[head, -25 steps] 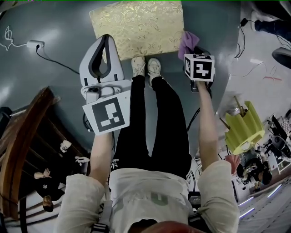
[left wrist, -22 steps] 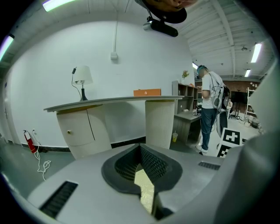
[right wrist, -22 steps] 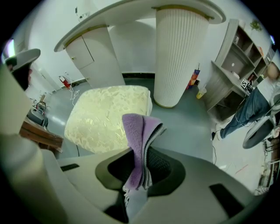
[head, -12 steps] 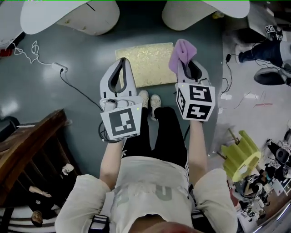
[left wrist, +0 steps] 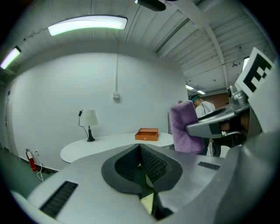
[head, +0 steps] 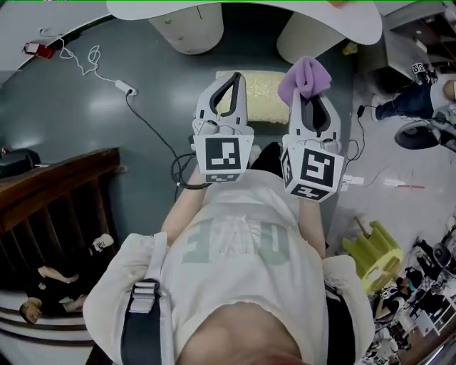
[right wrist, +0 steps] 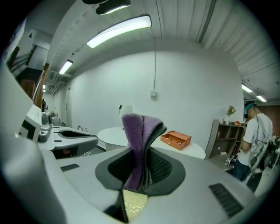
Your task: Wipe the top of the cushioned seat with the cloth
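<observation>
The gold-patterned cushioned seat (head: 266, 91) lies on the grey floor, mostly hidden behind my two raised grippers. A folded purple cloth (head: 305, 75) stands up out of my right gripper (head: 308, 91), which is shut on it. In the right gripper view the cloth (right wrist: 139, 135) fills the jaws and a sliver of the seat (right wrist: 134, 203) shows below. My left gripper (head: 234, 77) is beside it, shut with nothing held. From the left gripper view the cloth (left wrist: 185, 127) appears to the right, well above the seat (left wrist: 148, 202).
A white round table (head: 249, 11) on two pale pedestals (head: 189, 27) stands just beyond the seat; on it are an orange box (left wrist: 147, 134) and a lamp (left wrist: 89, 120). A cable with power strip (head: 125, 87) lies left. Wooden railing (head: 50, 207) is at left, a yellow object (head: 374, 251) right.
Both grippers have lifted away from the seat and now point level across the room. The seat looks smaller and farther. The cloth has stayed in the right gripper.
</observation>
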Motion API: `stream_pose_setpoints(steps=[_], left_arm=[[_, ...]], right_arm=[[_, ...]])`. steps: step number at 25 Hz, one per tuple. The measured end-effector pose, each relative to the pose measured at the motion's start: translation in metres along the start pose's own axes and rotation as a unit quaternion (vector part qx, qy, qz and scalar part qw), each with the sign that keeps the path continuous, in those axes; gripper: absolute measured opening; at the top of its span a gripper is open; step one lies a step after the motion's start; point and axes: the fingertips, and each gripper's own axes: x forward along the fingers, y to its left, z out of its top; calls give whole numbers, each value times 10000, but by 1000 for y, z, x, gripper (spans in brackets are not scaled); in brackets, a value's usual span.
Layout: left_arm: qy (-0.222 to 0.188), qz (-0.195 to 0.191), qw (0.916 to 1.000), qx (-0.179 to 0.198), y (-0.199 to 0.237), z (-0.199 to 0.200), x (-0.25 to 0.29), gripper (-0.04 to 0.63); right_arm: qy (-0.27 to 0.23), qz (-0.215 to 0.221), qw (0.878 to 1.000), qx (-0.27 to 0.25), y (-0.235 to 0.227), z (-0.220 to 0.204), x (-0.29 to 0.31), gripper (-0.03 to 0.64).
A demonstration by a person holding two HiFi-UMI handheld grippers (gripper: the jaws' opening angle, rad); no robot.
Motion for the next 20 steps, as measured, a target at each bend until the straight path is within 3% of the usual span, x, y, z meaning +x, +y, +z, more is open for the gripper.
stream_pose_setpoints(steps=[8, 20], left_arm=[[-19, 159, 9999, -19, 1, -10, -28, 6], [-142, 10, 9999, 37, -12, -1, -14, 6]], right_arm=[[17, 377, 9993, 2, 33, -18, -21, 84], [-134, 434, 9990, -32, 32, -12, -20, 84]])
